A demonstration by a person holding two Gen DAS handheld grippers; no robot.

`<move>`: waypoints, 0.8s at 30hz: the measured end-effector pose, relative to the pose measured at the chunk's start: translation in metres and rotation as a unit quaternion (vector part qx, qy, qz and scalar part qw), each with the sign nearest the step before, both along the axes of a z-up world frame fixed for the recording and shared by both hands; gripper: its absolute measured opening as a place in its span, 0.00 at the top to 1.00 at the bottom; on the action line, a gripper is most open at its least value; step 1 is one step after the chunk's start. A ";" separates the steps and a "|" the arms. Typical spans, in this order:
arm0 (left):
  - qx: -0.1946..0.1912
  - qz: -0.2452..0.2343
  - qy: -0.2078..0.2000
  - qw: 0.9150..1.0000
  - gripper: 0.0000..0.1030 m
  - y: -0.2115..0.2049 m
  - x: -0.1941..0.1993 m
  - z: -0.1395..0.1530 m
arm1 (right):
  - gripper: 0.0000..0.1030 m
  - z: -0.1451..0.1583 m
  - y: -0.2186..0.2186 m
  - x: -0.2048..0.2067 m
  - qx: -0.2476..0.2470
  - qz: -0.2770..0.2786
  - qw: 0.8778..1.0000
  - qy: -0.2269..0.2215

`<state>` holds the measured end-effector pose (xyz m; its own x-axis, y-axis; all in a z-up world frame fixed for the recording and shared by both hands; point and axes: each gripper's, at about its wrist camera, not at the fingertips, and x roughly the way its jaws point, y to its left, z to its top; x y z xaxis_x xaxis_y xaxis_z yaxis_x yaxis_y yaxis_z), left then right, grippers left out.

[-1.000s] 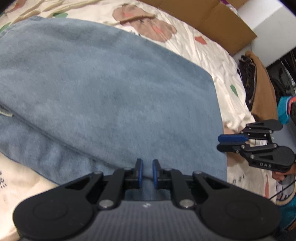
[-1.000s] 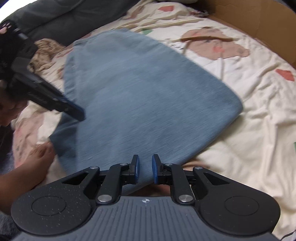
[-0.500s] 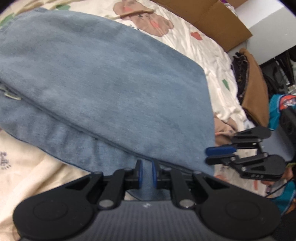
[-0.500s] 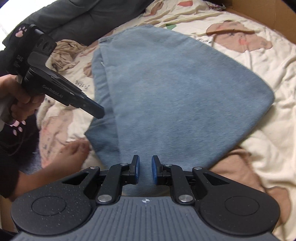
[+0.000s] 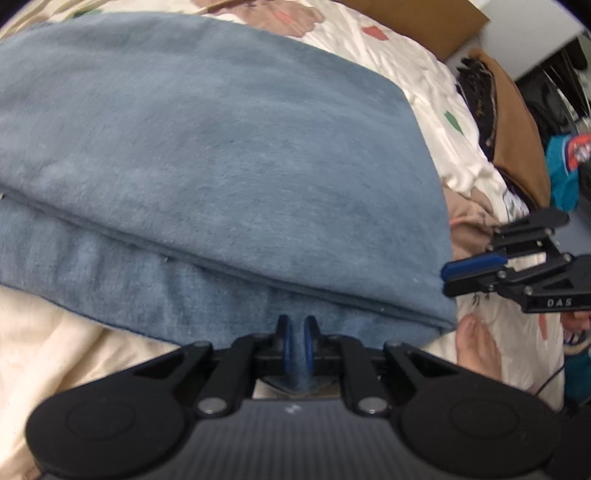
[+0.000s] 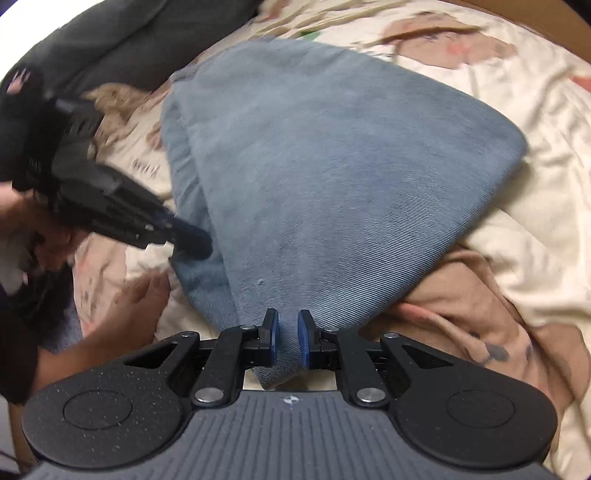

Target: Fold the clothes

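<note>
A blue garment (image 5: 221, 166) lies folded double on the bed, its upper layer's edge running across the near side. My left gripper (image 5: 295, 343) is shut on the lower layer's near edge, with cloth pinched between the pads. In the right wrist view the same garment (image 6: 332, 166) tapers to a corner that sits between the pads of my right gripper (image 6: 288, 336). Those jaws are opening, and the cloth still fills the gap between them. The left gripper (image 6: 192, 240) shows there at the cloth's left edge. The right gripper (image 5: 458, 277) appears beside the garment's right corner.
A cream printed bedsheet (image 6: 535, 110) covers the bed. A tan garment (image 6: 461, 295) lies bunched by the right corner, and dark grey fabric (image 6: 110, 37) sits at the far left. A person's bare foot (image 5: 476, 347) rests near the edge. Brown and black clothes (image 5: 509, 129) and cardboard (image 5: 424, 22) lie beyond.
Both views have drawn closer to the garment's near edge. The left gripper has sunk to the cloth's left edge, and the right jaws stand slightly wider.
</note>
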<state>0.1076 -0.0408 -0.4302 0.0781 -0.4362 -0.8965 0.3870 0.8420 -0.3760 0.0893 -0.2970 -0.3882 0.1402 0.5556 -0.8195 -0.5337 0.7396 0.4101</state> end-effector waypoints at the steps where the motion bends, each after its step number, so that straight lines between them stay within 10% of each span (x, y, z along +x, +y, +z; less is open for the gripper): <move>1: -0.003 0.003 0.004 1.000 0.91 0.002 0.001 0.003 | 0.83 0.000 -0.005 0.001 0.003 -0.013 1.000 0.005; 14: -0.060 0.026 0.038 0.997 0.90 0.023 0.005 0.029 | 0.83 -0.021 -0.050 0.015 0.049 -0.144 0.986 0.071; 17: -0.054 0.017 0.052 0.997 0.91 0.013 0.001 0.021 | 0.68 -0.024 -0.051 0.017 0.052 -0.156 0.983 0.076; 24: -0.022 0.013 0.075 0.997 0.98 0.004 -0.012 -0.009 | 0.67 -0.034 -0.053 0.019 0.072 -0.181 0.976 0.097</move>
